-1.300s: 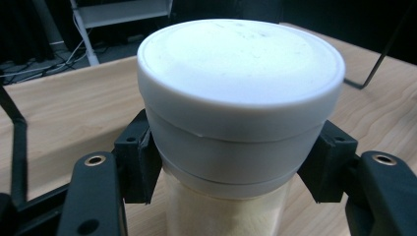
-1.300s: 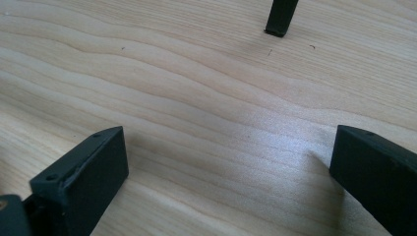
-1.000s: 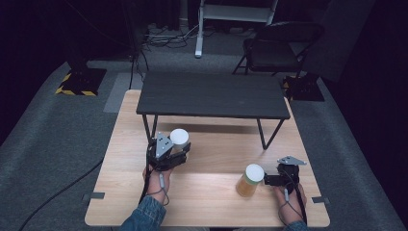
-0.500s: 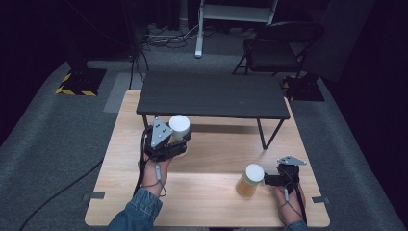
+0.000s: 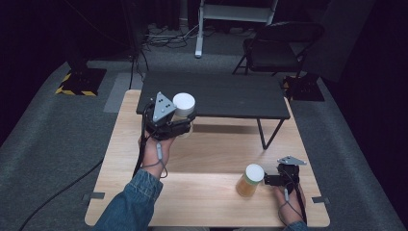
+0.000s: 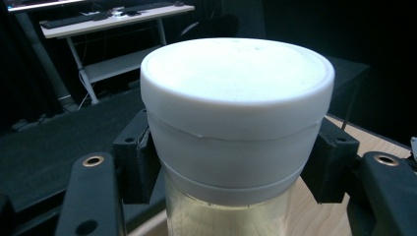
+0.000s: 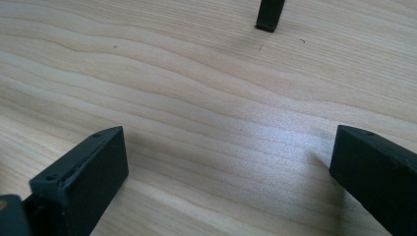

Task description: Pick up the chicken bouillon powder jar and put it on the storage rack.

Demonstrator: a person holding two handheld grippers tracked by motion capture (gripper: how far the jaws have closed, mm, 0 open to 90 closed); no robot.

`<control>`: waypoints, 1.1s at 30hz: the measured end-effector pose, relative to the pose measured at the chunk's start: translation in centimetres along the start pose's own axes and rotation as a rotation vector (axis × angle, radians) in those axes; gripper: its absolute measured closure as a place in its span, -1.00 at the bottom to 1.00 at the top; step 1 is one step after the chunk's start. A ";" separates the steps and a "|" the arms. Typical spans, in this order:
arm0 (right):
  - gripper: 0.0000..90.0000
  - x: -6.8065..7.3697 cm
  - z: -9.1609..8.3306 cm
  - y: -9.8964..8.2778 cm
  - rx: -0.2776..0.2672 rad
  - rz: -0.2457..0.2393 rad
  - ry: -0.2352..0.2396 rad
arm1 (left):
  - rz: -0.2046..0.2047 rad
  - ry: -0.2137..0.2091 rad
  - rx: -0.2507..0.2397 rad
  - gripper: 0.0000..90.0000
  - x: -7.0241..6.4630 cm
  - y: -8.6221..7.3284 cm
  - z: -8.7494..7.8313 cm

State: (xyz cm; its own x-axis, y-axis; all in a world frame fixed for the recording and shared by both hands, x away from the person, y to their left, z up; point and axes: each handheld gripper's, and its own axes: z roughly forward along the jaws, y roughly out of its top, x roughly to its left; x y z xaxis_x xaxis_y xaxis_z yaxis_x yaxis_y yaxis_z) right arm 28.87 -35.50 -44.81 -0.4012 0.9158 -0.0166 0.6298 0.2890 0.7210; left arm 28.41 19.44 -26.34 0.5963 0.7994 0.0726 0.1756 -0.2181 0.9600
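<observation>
We see the left claw (image 5: 184, 126) clenched on a white-lidded jar (image 6: 231, 142), lifted at the black shelf's (image 5: 226, 98) front edge; rightward, another jar (image 5: 250, 180) stands on the table (image 5: 211, 159) beside the released right claw (image 5: 267, 180).

Left tool (image 5: 179, 126) clamped, right tool (image 5: 273, 180) agape.

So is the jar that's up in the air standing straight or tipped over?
Straight. The jar sits upright between the left gripper jaws, with its white lid on top.

Light wooden table (image 5: 211, 149), black low shelf (image 5: 216, 96), white-lidded amber jar (image 5: 250, 180) standing on it
</observation>
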 end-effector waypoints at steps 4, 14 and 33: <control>-0.98 0.0 0.0 0.0 0.000 0.000 0.000 | -0.013 -0.020 -0.007 -0.25 0.8 1.1 0.6; -0.98 0.1 0.0 0.0 -0.001 0.000 -0.002 | -0.032 -0.008 -0.024 -0.25 2.3 3.1 3.3; -0.98 0.1 0.1 0.1 0.000 0.003 -0.001 | -0.070 0.045 -0.044 -0.26 4.1 1.0 7.1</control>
State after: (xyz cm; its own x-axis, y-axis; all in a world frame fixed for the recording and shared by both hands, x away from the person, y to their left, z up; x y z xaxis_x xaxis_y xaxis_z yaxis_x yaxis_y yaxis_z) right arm 28.97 -35.32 -44.81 -0.3988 0.9169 -0.0154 0.6312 0.2866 0.7208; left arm 36.62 18.54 -26.98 0.5475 0.8367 0.0159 0.1807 -0.1368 0.9740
